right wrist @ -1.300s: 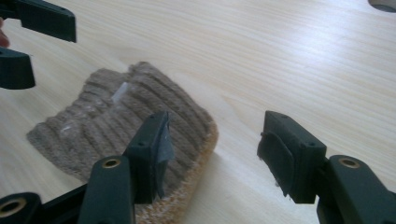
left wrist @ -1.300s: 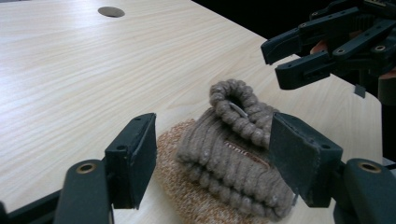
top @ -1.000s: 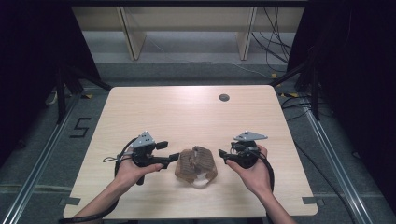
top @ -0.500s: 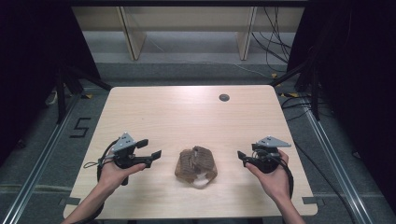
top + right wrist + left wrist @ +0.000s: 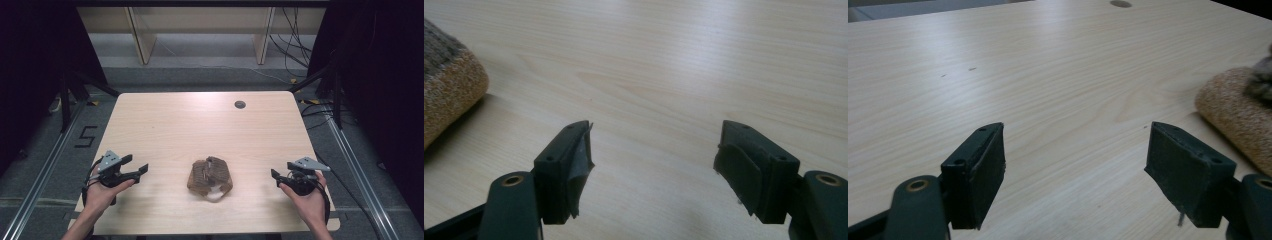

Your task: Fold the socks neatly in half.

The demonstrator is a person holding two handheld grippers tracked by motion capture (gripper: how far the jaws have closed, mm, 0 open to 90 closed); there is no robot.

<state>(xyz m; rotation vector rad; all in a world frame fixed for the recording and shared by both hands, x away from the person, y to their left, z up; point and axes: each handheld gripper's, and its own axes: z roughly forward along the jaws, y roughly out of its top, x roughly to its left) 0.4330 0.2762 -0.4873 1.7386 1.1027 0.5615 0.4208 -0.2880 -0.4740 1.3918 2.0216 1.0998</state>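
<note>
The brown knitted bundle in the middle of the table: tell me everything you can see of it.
The brown knitted bundle is a small, soft-looking, folded or rolled piece of coarse woolly fabric, tan on the outside with a darker grey-brown patch on top. A thin loop of it sticks out at its near edge. It lies flat on the light wooden table, near the front edge, between the two claws, and neither touches it. In the left gripper view its fuzzy rounded end shows at the right.

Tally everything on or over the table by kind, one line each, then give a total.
Grippers: 2, the left gripper and the right gripper, both open.
Brown knitted items: 1, a folded bundle lying between them.
Table grommets: 1, a dark round grommet near the far edge.
Total: 4
</note>
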